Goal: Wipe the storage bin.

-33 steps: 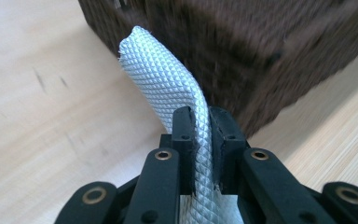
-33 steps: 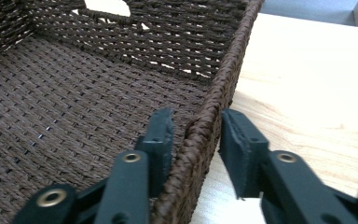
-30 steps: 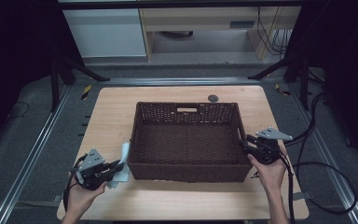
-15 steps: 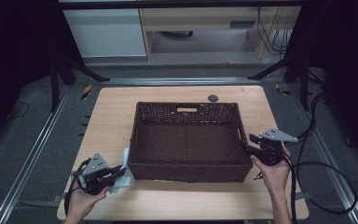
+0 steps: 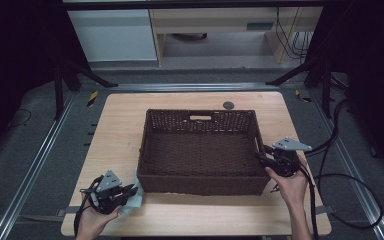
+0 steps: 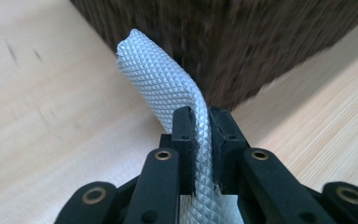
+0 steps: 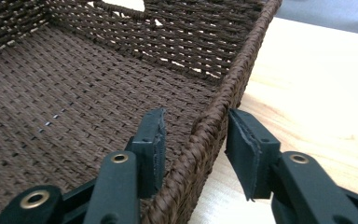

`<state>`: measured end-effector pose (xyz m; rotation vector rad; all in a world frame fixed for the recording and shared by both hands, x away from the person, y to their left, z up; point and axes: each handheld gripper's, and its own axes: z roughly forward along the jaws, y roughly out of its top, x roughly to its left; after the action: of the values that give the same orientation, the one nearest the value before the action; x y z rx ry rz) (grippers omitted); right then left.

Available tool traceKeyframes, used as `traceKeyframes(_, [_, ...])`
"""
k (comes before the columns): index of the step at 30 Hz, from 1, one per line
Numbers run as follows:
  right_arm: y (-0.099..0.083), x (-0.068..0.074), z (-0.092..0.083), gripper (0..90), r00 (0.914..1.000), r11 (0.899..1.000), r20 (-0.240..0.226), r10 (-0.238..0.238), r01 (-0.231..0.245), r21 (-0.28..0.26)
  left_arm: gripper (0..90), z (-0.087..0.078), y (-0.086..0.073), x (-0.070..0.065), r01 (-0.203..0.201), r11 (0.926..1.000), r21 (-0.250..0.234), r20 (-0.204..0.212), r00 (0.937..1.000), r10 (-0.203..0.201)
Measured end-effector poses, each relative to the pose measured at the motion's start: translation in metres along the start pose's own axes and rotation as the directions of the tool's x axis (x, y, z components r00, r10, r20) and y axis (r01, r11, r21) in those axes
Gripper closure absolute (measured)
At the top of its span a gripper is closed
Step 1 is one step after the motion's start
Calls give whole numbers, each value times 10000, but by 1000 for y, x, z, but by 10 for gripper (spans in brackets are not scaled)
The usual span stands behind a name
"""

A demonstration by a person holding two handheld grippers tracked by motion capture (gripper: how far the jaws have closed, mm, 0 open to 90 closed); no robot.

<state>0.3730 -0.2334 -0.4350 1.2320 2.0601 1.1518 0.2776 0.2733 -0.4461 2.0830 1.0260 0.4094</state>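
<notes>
Two pairs of tongs were at work around a dark brown woven basket (image 5: 200, 150) that sat in the middle of a pale wooden worktop (image 5: 120, 120).

At the near left corner of the worktop, the left tongs (image 5: 128, 191) lay low in the person's left hand (image 5: 92, 220), pointing toward the basket's near left corner. Its jaws were clamped tight on a strip of pale grey, diamond-textured cloth (image 6: 168, 88). In the left gripper view the strip rose out from between the jaws, curved over to the left and ended just in front of the basket's outer wall (image 6: 242, 51); whether its tip touched the weave could not be told. From above, the cloth (image 5: 136, 192) showed as a small light patch beside the basket's corner, outside the basket.

On the other side, the right tongs (image 5: 261, 157) were held by the person's right hand (image 5: 287, 182) at the basket's right wall, near its front end. Its jaws had just been closing after widening a little, and they stood partly open astride the rim (image 7: 214, 121): one jaw inside the basket, the other outside over the worktop. In the right gripper view a gap showed between each pad and the braided rim, so the wall sat between the jaws without being pinched.

A small dark round disc (image 5: 228, 105) lay on the worktop just behind the basket's far wall.
</notes>
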Motion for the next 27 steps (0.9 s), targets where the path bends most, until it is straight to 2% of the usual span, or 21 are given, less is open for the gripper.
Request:
traceKeyframes(2, [1,0,0,592,10000,10000,42,-1,1,65,802,-10,5,0,77,9987,-505,73,9999,-74])
traceKeyframes(4, [1,-1,1,615,9996,9994,-92,281,-279,215,801,-19,10,-1,109,9957,-915,101,9999,-100])
traceKeyframes(6, [1,-1,1,626,9995,9993,-81,311,-309,190,801,-25,15,-1,176,9931,-1161,224,9996,-151])
traceKeyframes(9, [2,0,2,663,9995,9994,30,310,-311,182,801,-28,19,-4,96,9929,-1186,110,9999,-84])
traceKeyframes(12, [4,2,2,713,9980,9984,406,483,-494,280,800,-28,19,-6,23,9936,-1130,31,10000,-20])
traceKeyframes(17, [5,4,3,723,9943,9956,553,915,-924,140,801,-29,18,-5,70,9935,-1132,23,10000,-68])
traceKeyframes(20, [5,6,3,724,9922,9955,845,919,-936,158,801,-25,16,-5,4,9952,-981,30,10000,-1])
traceKeyframes(22, [5,6,3,720,9912,9952,924,951,-968,143,801,-16,13,-5,-103,9980,-617,-41,9999,101])
traceKeyframes(24, [5,6,3,712,9914,9954,923,924,-943,159,802,-7,8,-2,-55,9994,-332,-1,10000,55])
traceKeyframes(27, [5,6,1,690,9920,9960,888,893,-898,15,803,11,-1,5,252,9993,268,208,9995,-258])
